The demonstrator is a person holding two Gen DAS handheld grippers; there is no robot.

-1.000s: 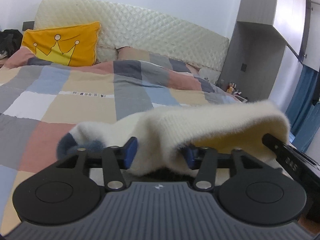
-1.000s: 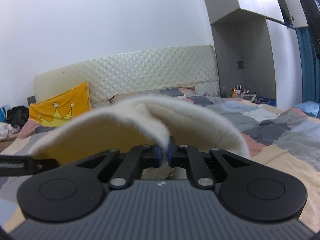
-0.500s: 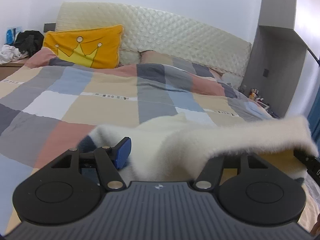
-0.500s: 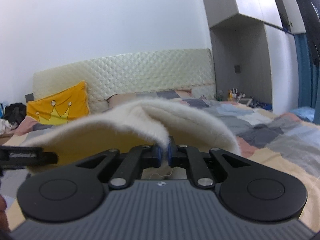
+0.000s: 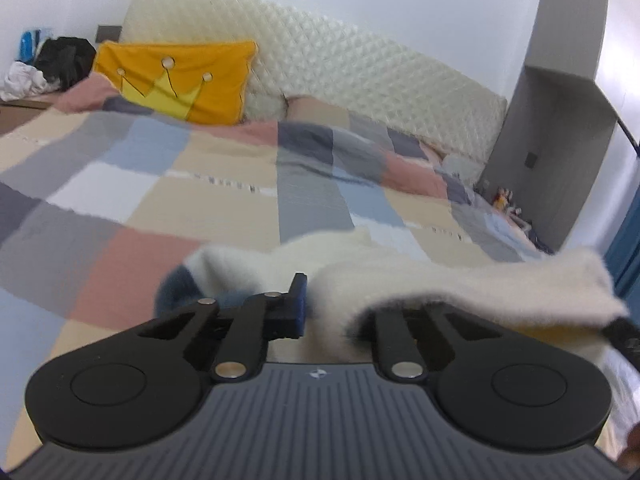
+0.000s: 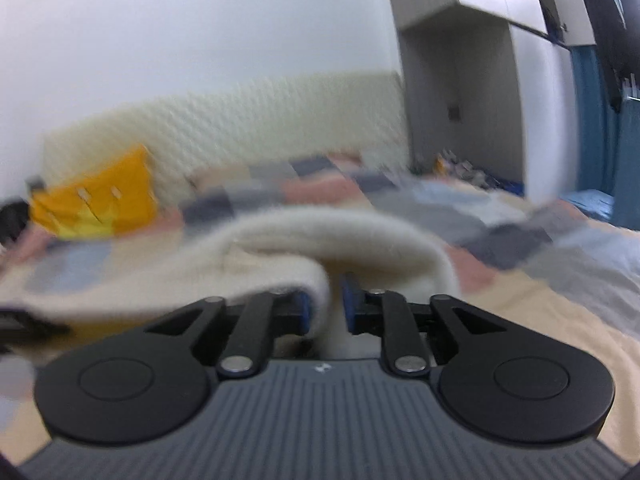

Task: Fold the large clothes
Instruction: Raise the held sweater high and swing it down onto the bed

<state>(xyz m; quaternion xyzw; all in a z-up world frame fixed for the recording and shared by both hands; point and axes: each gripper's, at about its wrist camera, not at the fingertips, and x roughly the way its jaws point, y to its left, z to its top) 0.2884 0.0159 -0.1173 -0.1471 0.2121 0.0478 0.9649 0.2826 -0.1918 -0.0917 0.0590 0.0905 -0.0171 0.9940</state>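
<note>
— Since a moment ago the left gripper (image 5: 320, 304) has been closing its jaws; earlier they stood wide on either side of the cream sweater (image 5: 440, 280), and now the blue left pad (image 5: 298, 300) sits right against the knit.

— Does it actually have hold of the cloth?

— It looks pinched, though the other finger is buried under a fold, so I can't be fully sure the pads are pressing from both sides.

— And the right gripper (image 6: 335, 306)?

— Nearly closed, with a ridge of the same sweater (image 6: 320, 240) clamped between its two blue pads. That view is badly blurred.

— Where is the sweater lying?

— Lifted off the patchwork quilt (image 5: 208, 208) at the near edge of the bed, stretched between the two grippers, a dark blue cuff (image 5: 176, 284) drooping at the left. Behind it an orange cushion with a yellow crown (image 5: 180, 84) leans on the quilted cream headboard (image 5: 340, 68).
</note>
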